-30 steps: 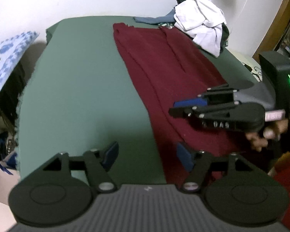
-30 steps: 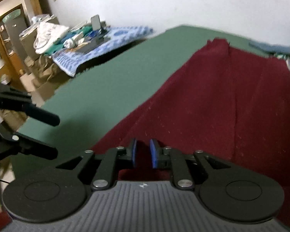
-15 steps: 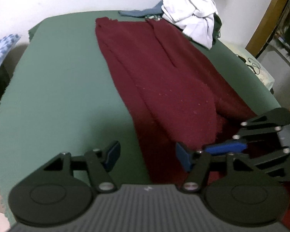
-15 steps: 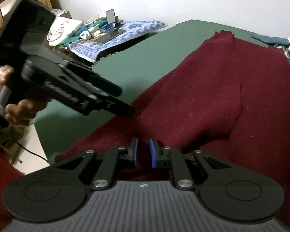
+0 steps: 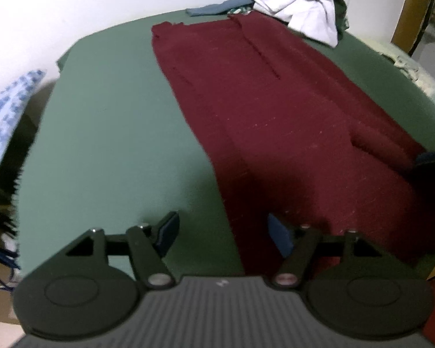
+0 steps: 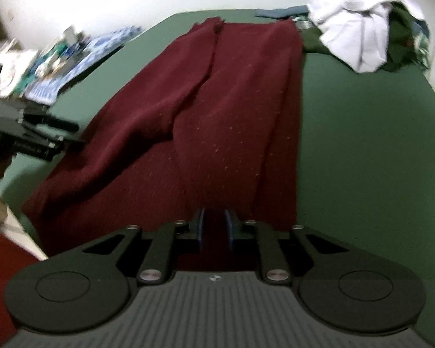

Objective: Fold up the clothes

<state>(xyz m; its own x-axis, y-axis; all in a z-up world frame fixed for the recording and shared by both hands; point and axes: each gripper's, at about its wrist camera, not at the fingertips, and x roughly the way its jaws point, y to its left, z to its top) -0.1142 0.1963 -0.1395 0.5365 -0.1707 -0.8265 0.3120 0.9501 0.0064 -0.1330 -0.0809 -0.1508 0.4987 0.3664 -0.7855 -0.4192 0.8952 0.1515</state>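
From my left wrist camera I see my left gripper with its jaws spread wide; they have just been opening a little further. The near left edge of the maroon cloth runs into the gap between them, but neither blue pad presses on it, so this tool is released.

The cloth lies long across the green table, running from about 12 o'clock down to 5 o'clock in this view, with a folded layer resting on its right half. At 1 o'clock, at the far end, sits a heap of clothes topped by a white garment, touching the cloth's far corner. A blue patterned cloth hangs at 9 o'clock, off the table.

From my right wrist camera, my right gripper is clenched narrow on the near edge of the maroon cloth; the fabric fills the slim gap between the pads. The cloth stretches away toward 12 o'clock, with a loose fold draped on its left side. My left gripper shows at 9 o'clock, over the table's left edge just beside the cloth. The picture is blurred there.
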